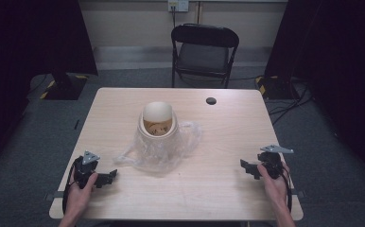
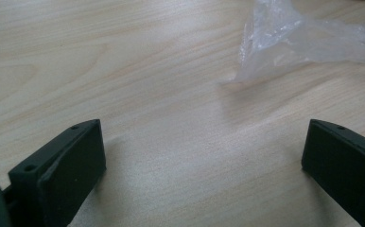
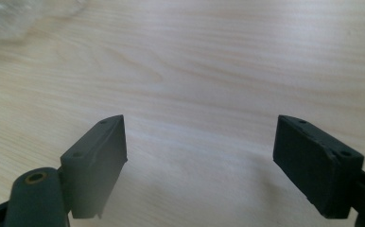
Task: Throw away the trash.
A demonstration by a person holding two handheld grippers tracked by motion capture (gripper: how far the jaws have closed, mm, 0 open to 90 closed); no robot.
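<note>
A cream-coloured round container (image 1: 157,121) with an open top stands at the table's middle, and a clear plastic bag (image 1: 159,146) lies crumpled around its base. My left gripper (image 1: 108,178) rests at the table's front left, open, jaws pointing right toward the bag's corner (image 2: 284,42), nothing between them. At the front right my right gripper (image 1: 247,169) sits low over the wood, open and empty, jaws pointing left. Its own view has bare wood between the two black jaws and a blurred bit of the bag (image 3: 24,16) at the top left.
A small black round cap (image 1: 211,100) lies near the table's far edge. A black folding chair (image 1: 204,52) stands behind the light wooden table (image 1: 228,137). Dark curtains and cables flank the table on the grey floor.
</note>
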